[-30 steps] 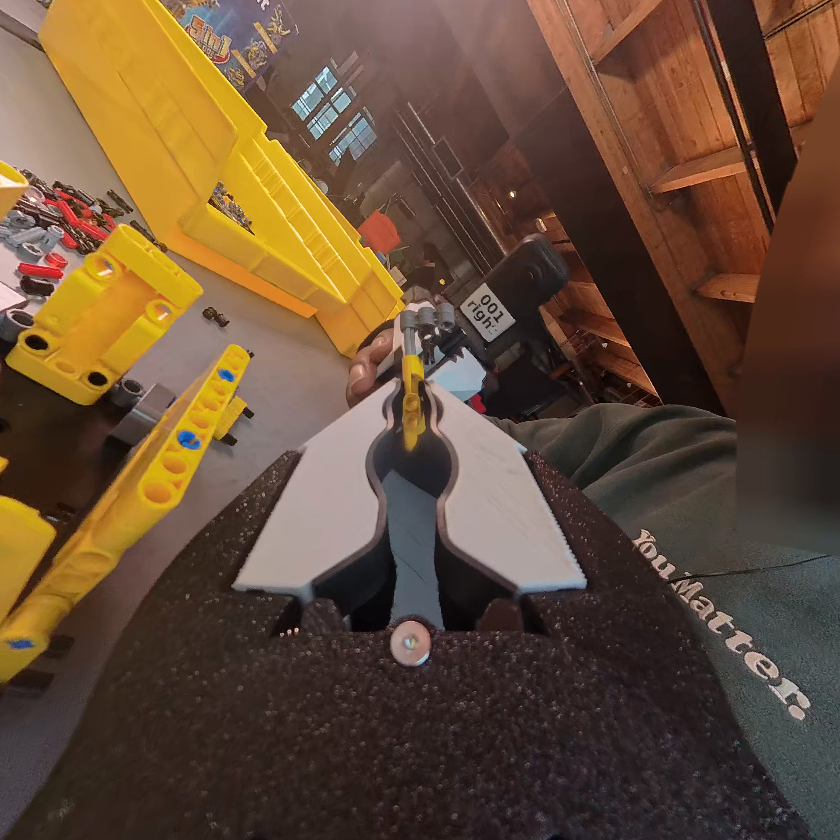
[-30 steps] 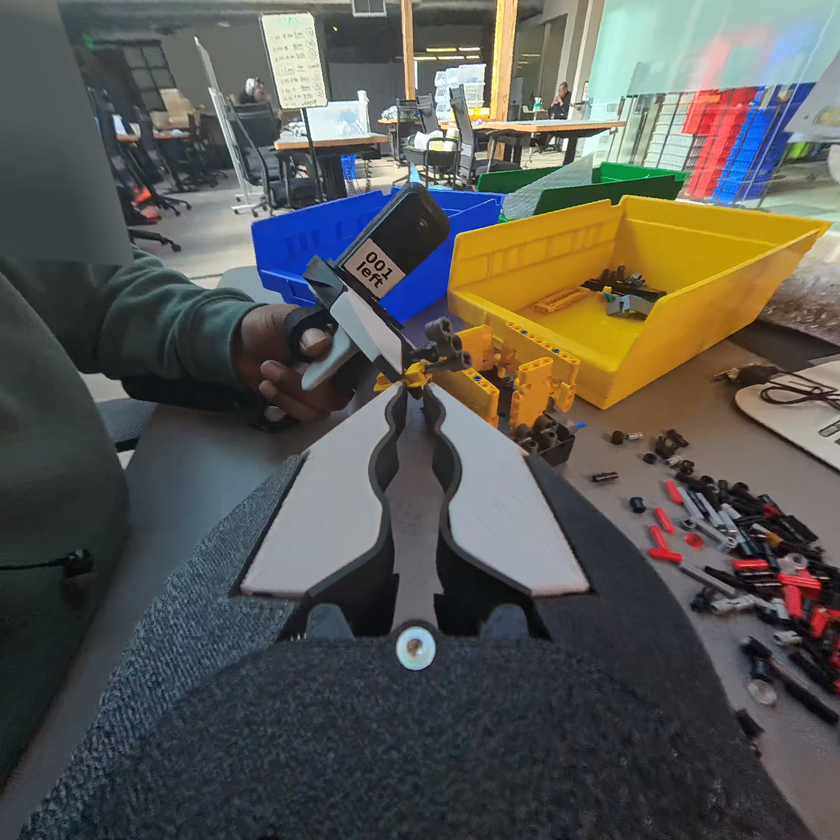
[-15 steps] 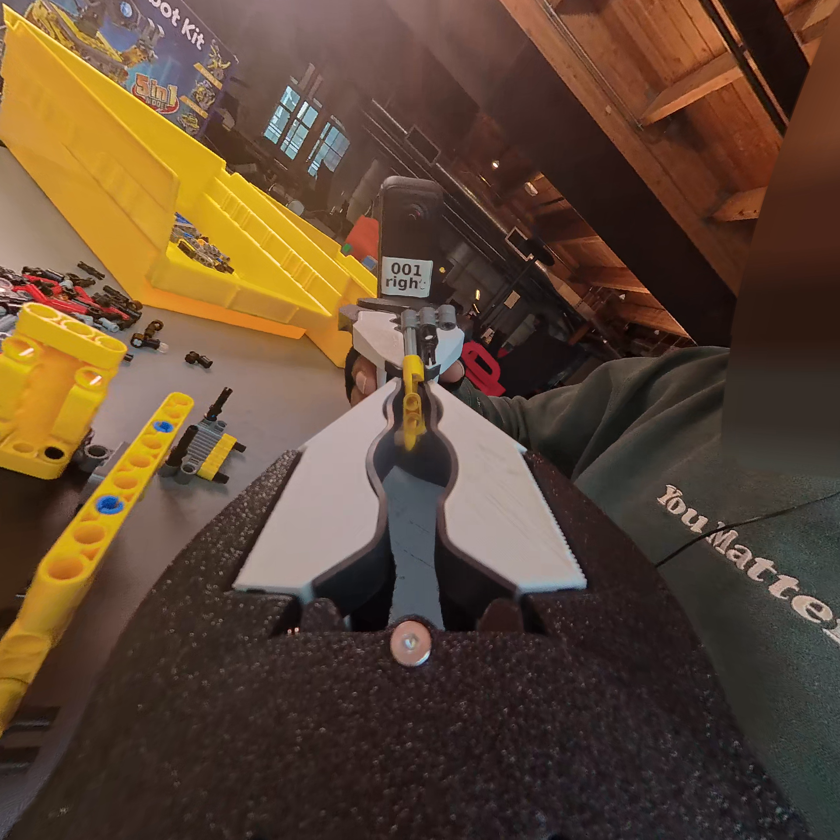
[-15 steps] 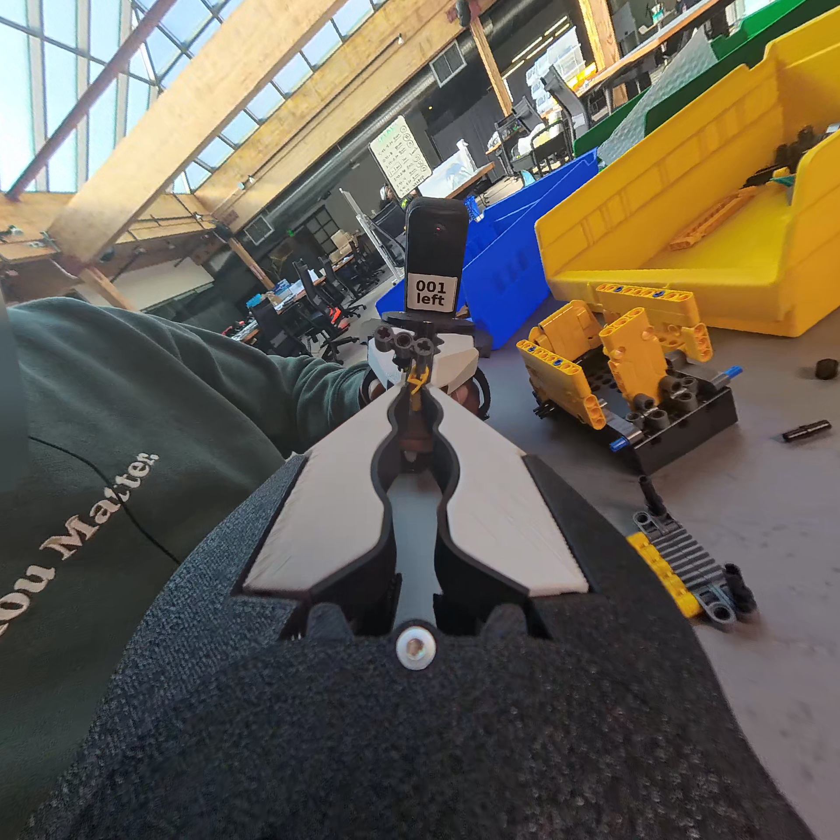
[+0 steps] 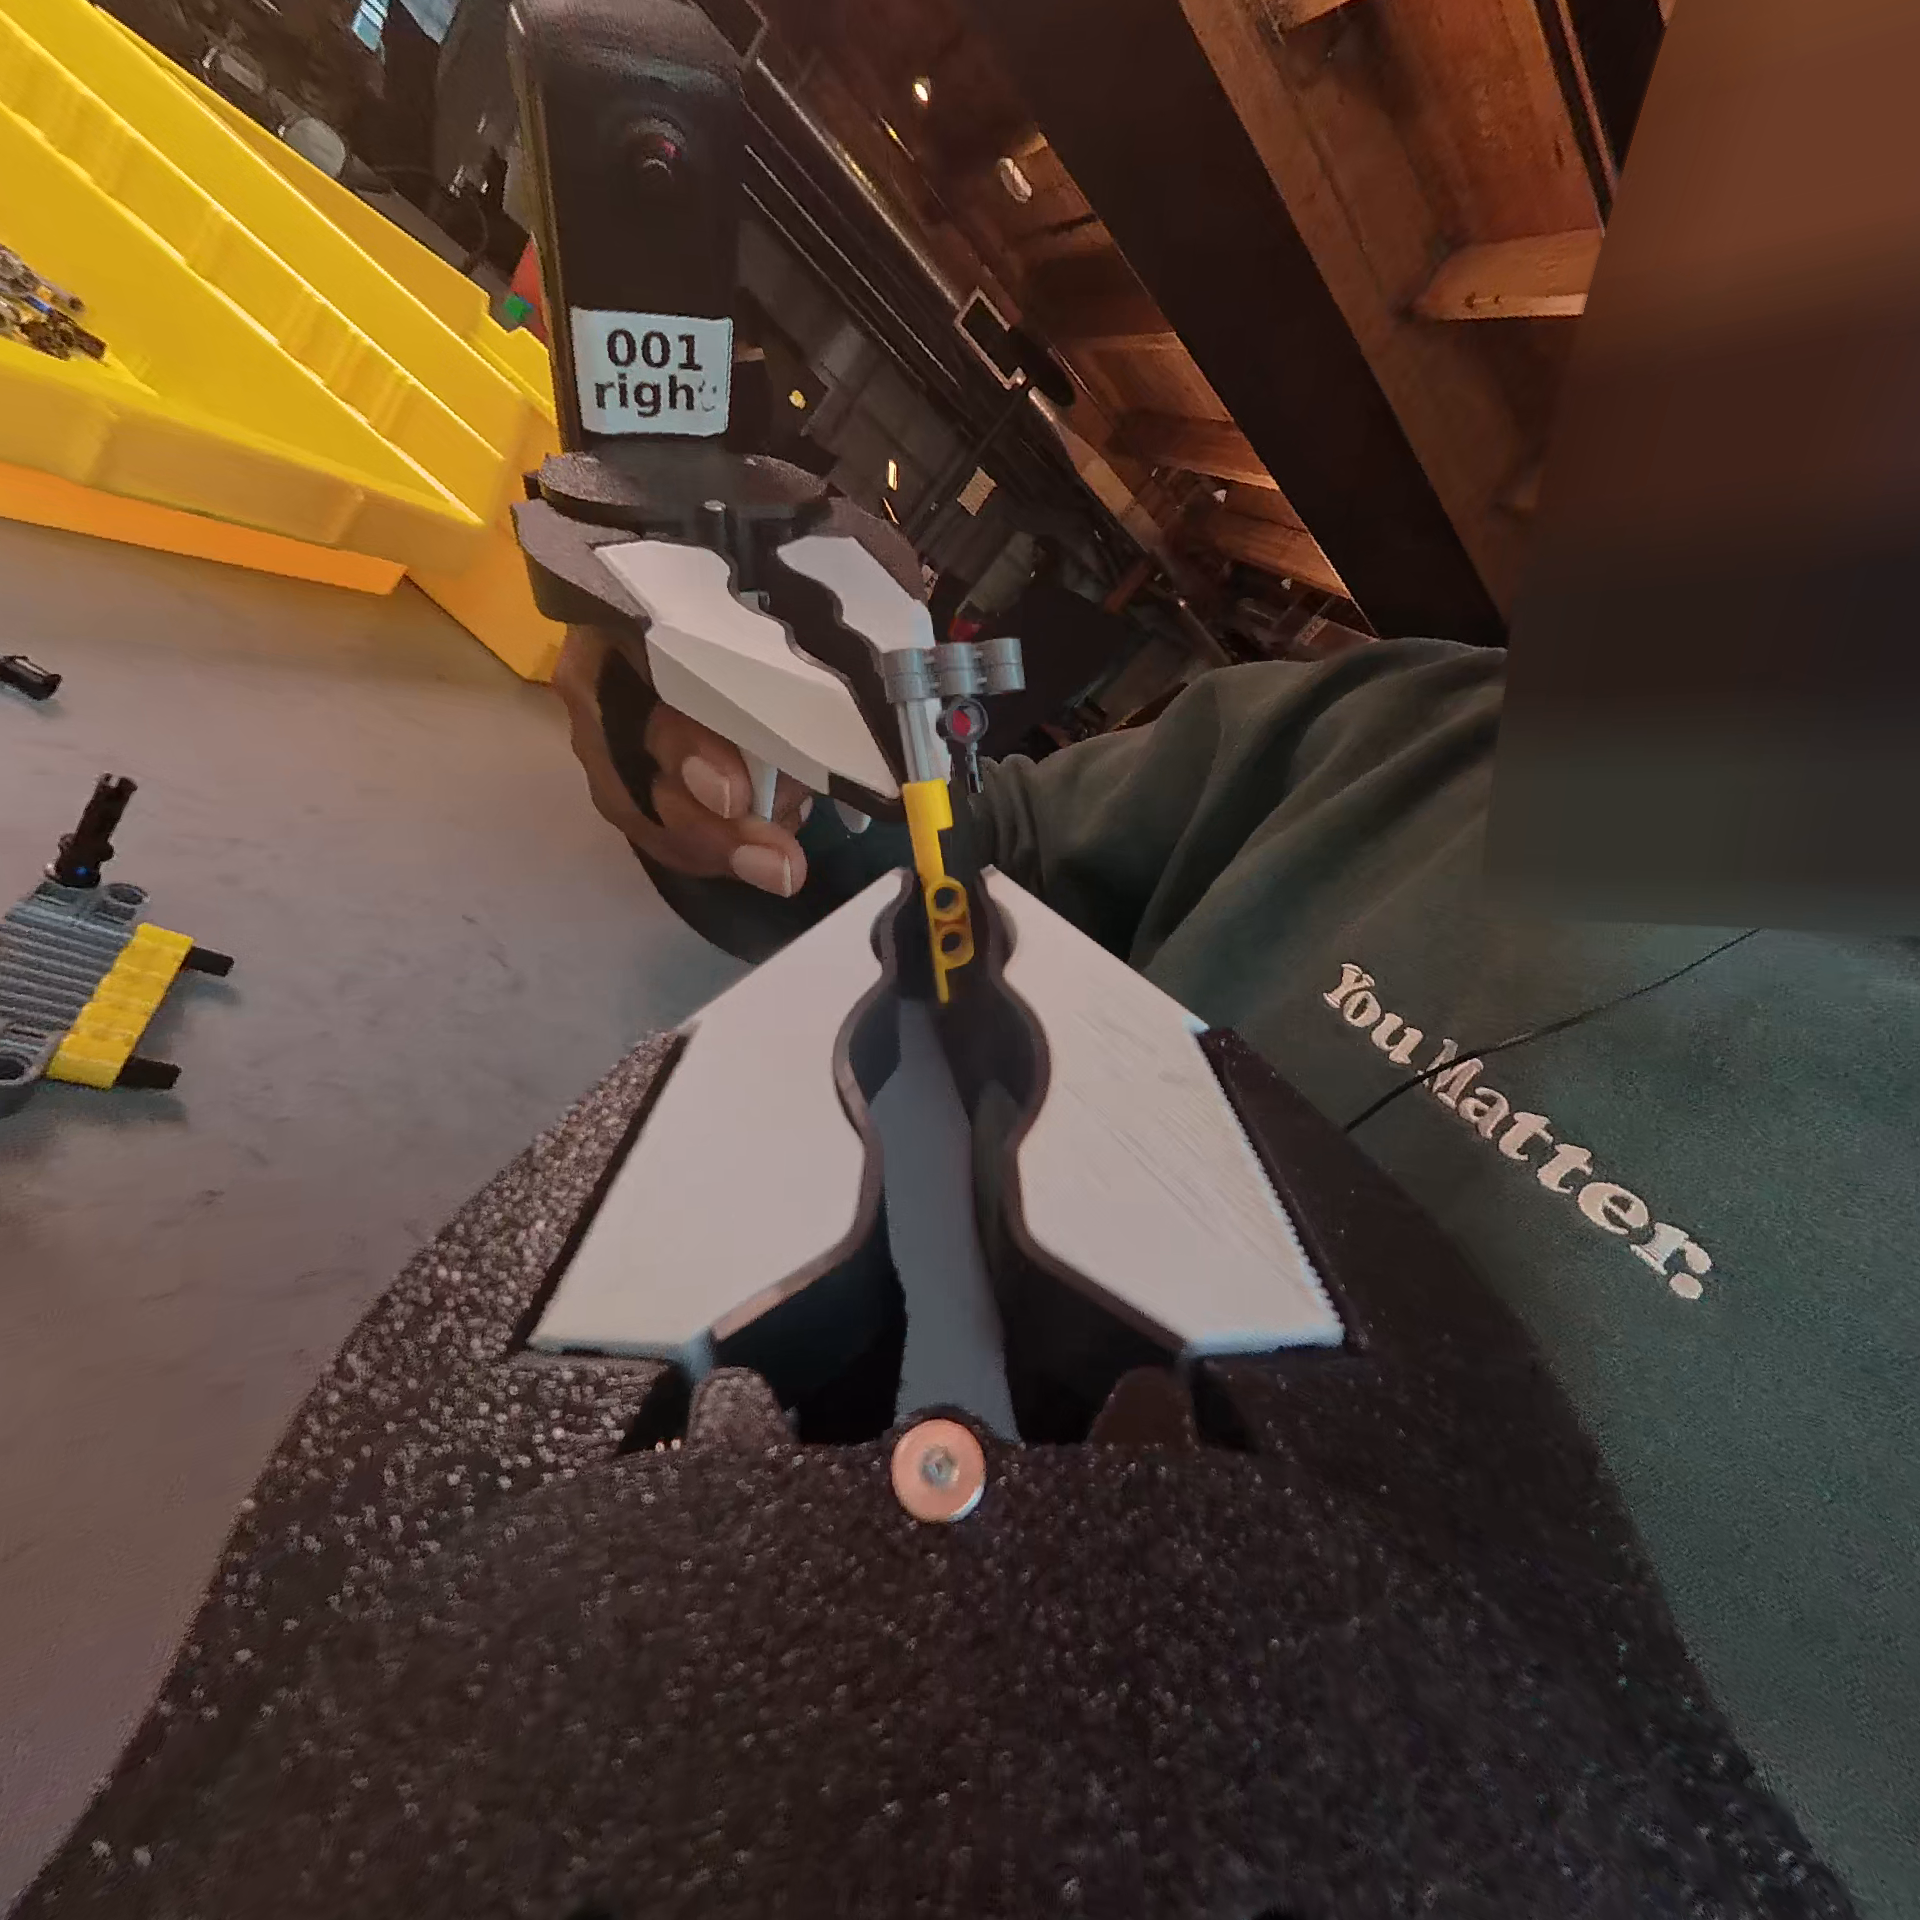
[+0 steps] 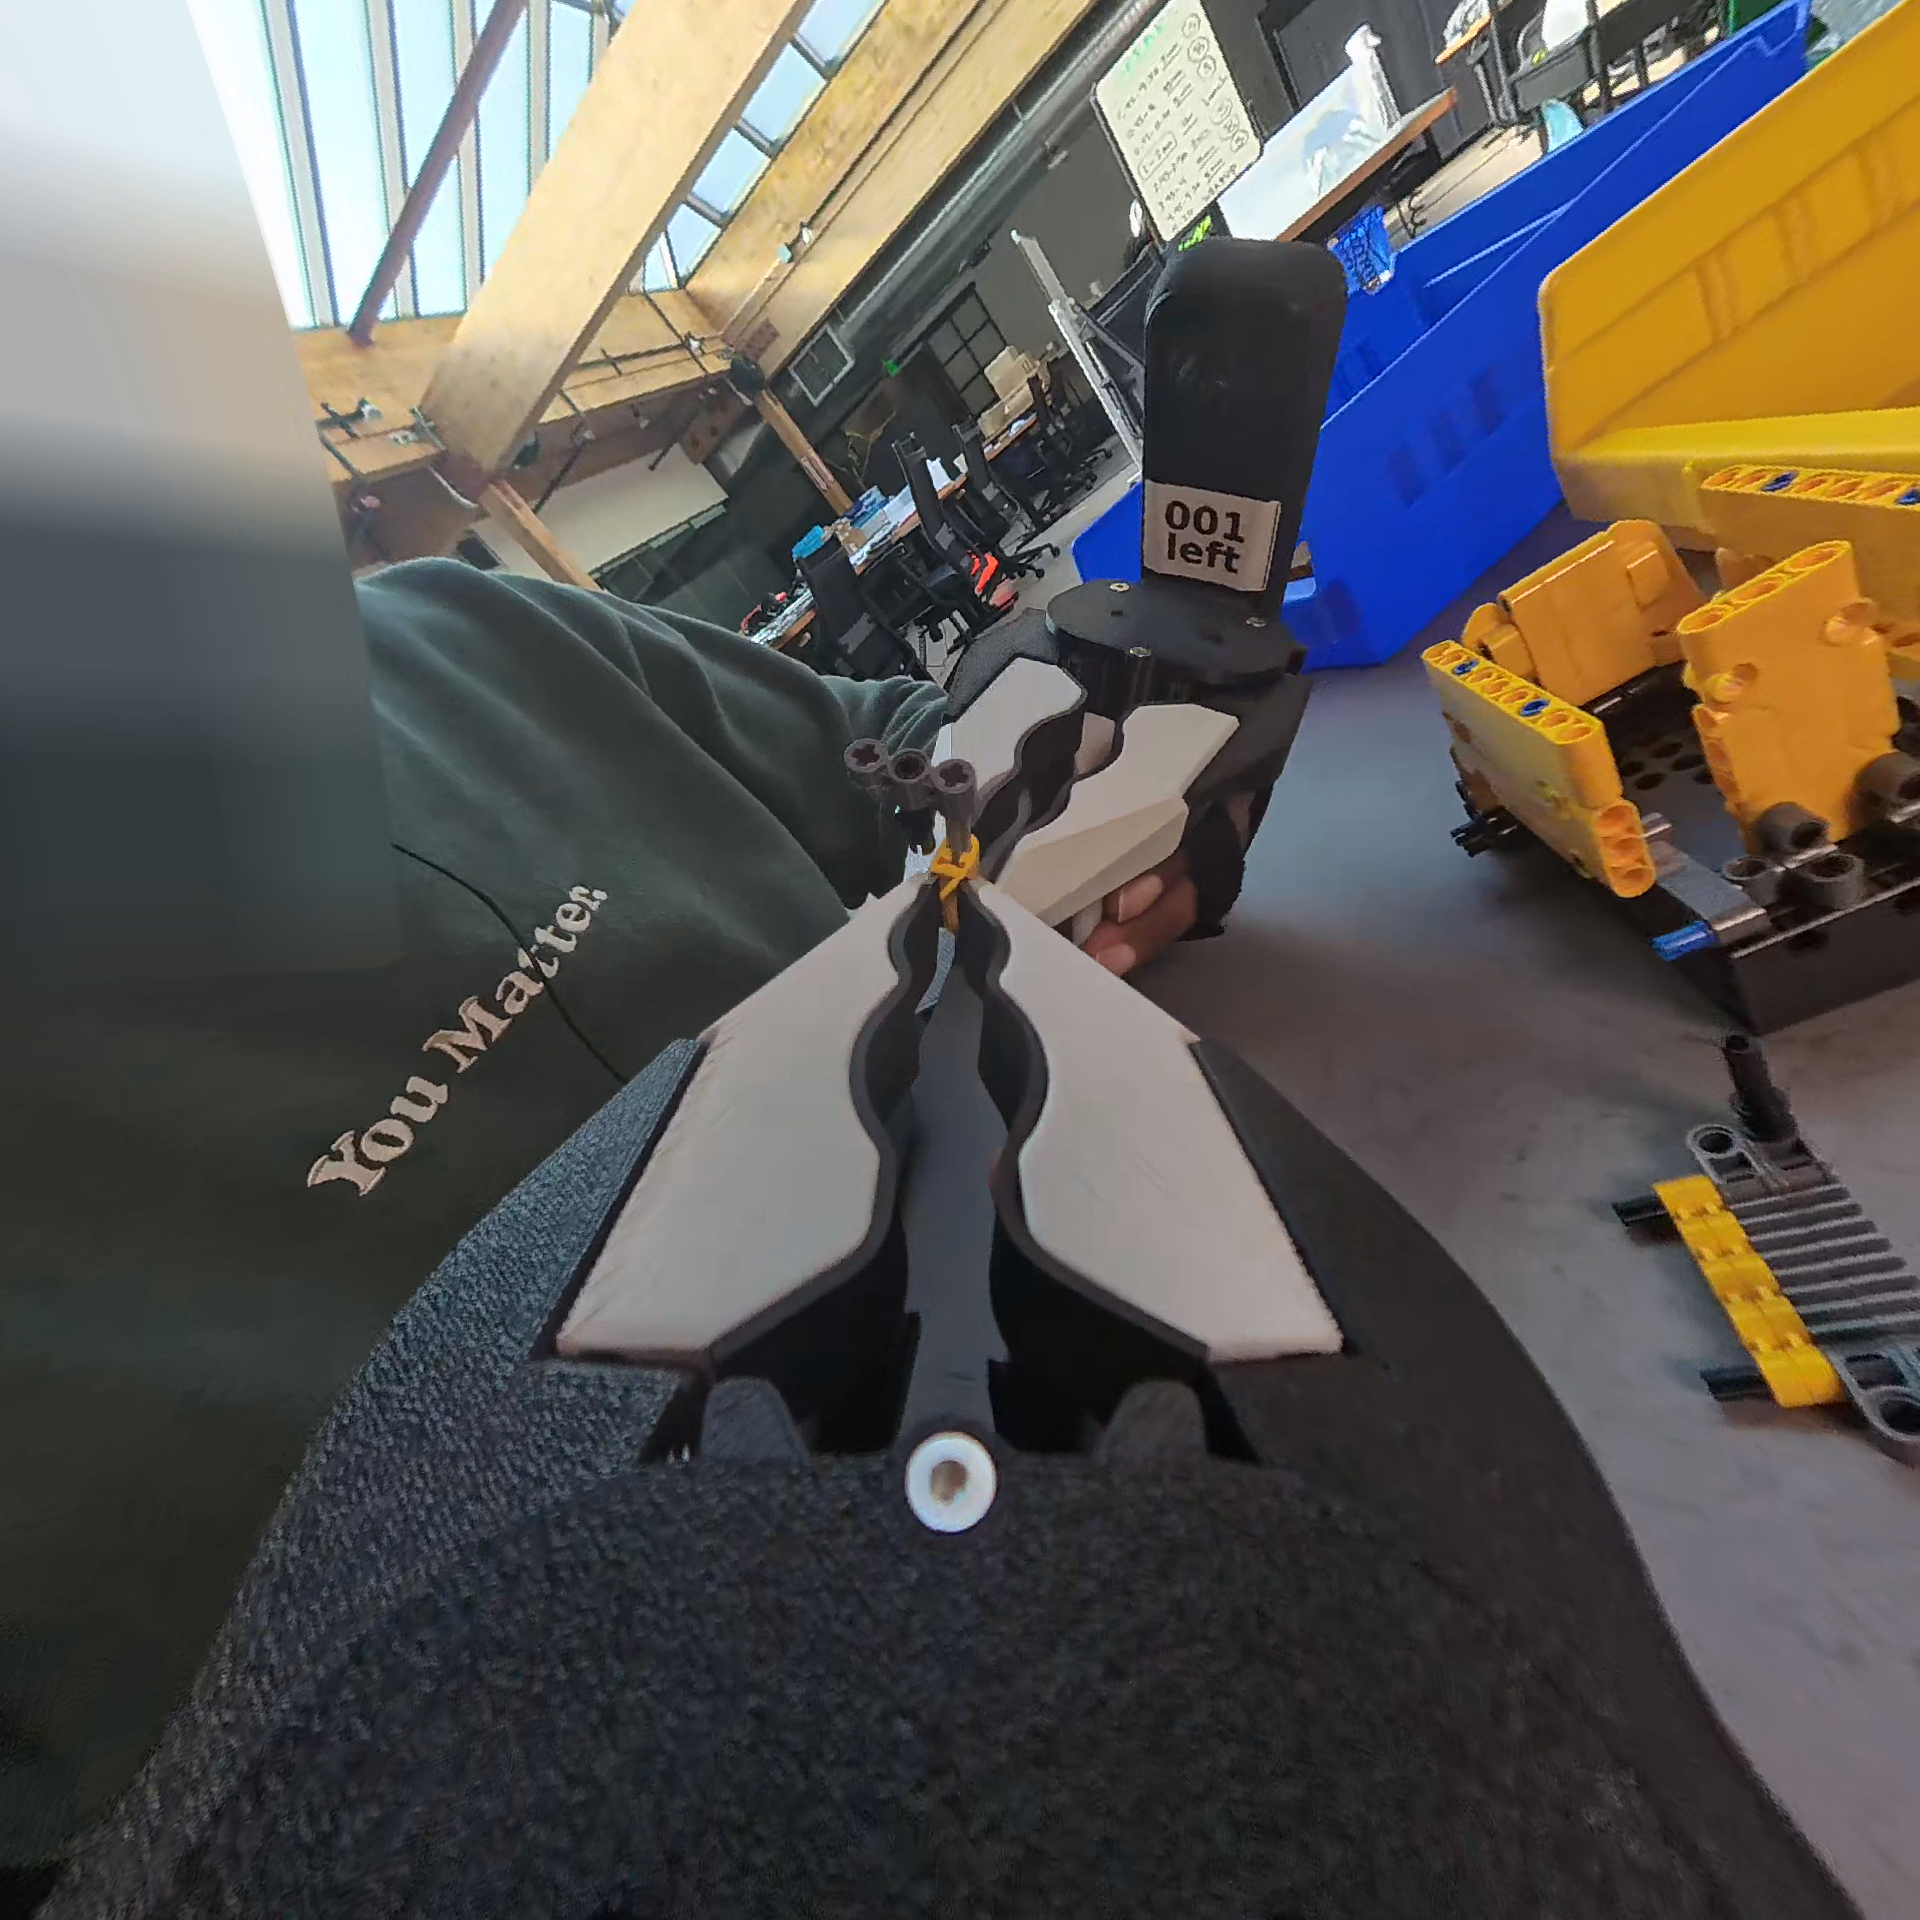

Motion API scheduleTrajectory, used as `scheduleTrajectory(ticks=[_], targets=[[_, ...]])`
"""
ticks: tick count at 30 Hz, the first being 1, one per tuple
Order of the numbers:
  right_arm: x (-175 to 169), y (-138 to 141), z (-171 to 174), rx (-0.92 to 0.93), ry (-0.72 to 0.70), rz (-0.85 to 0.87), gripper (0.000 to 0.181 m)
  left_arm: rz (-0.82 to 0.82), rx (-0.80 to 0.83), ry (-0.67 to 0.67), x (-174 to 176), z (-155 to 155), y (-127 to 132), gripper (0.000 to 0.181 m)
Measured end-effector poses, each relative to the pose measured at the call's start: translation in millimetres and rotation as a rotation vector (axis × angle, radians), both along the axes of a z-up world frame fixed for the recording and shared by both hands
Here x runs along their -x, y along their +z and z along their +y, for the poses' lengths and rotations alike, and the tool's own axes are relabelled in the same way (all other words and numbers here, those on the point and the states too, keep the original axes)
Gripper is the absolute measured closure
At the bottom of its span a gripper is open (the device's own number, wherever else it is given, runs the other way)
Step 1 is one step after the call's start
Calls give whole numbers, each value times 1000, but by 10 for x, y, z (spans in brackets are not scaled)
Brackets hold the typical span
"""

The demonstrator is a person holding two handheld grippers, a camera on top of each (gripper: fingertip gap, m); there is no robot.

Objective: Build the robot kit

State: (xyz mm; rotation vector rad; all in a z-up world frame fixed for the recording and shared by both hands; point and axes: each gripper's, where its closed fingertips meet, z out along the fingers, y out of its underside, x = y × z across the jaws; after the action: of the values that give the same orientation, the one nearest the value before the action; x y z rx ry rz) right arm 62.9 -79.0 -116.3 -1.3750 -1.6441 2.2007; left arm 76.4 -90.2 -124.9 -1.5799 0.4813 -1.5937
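Note:
A small assembly is held in the air between both grippers. It is a thin yellow beam [image 5: 943,914] with a grey axle and a grey three-hole connector [image 5: 958,665] on top. My left gripper [image 5: 940,883] is shut on the lower end of the yellow beam. My right gripper [image 6: 951,899] faces it and is shut on the yellow part [image 6: 954,868], just under the dark connector [image 6: 912,774]. In the left wrist view the right gripper's fingertips [image 5: 868,764] touch the top of the beam. The left gripper's fingers [image 6: 1101,821] show in the right wrist view. A hand holds each grip.
The person's green sweatshirt [image 5: 1558,1091] is close behind the grippers. On the grey table lie a ribbed grey and yellow part [image 6: 1787,1278], a yellow and black model [image 6: 1714,748], a black pin [image 5: 31,675], a yellow bin [image 5: 260,343] and a blue bin [image 6: 1455,416]. The grippers are tip to tip, or close to it.
Both grippers have turned toward the person's chest and come closer together. The right gripper's tips have closed on the yellow part. The left gripper has kept its hold.

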Motion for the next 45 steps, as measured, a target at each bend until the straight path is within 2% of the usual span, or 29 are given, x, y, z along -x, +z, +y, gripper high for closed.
scheduleTrajectory(ticks=[3,4,8,10,13,15,19,26,30,35,36,40,42,45], targets=[[25,-46,32,-134,-49,52,179,80,-9,46,2,44,-79,176],[56,-68,85,-231,-103,92,178,96,4,72,28,82,-101,176],[109,-72,234,-664,-290,288,154,161,67,141,116,186,-238,175],[116,-73,231,-796,-328,347,148,272,61,198,158,243,-364,175],[167,-104,248,-878,-375,361,151,479,-5,267,195,293,-518,175],[177,-192,249,-877,-351,318,157,580,-48,302,221,312,-573,175],[214,-300,311,-790,-348,201,155,804,-150,387,363,367,-684,175],[327,-413,388,-404,-365,-96,164,1220,-411,544,646,487,-756,176],[356,-500,450,-388,-404,-157,166,1388,-533,594,734,531,-759,176],[359,-522,406,-387,-394,-167,165,1511,-691,646,724,562,-651,176],[361,-541,389,-396,-389,-170,173,1529,-721,651,711,561,-636,176],[332,-506,358,-428,-360,-119,175,1510,-777,653,666,544,-597,176],[285,-471,335,-464,-323,-72,175,1377,-749,624,595,495,-563,174],[180,-387,275,-558,-256,24,175,1015,-536,490,427,352,-506,158]])
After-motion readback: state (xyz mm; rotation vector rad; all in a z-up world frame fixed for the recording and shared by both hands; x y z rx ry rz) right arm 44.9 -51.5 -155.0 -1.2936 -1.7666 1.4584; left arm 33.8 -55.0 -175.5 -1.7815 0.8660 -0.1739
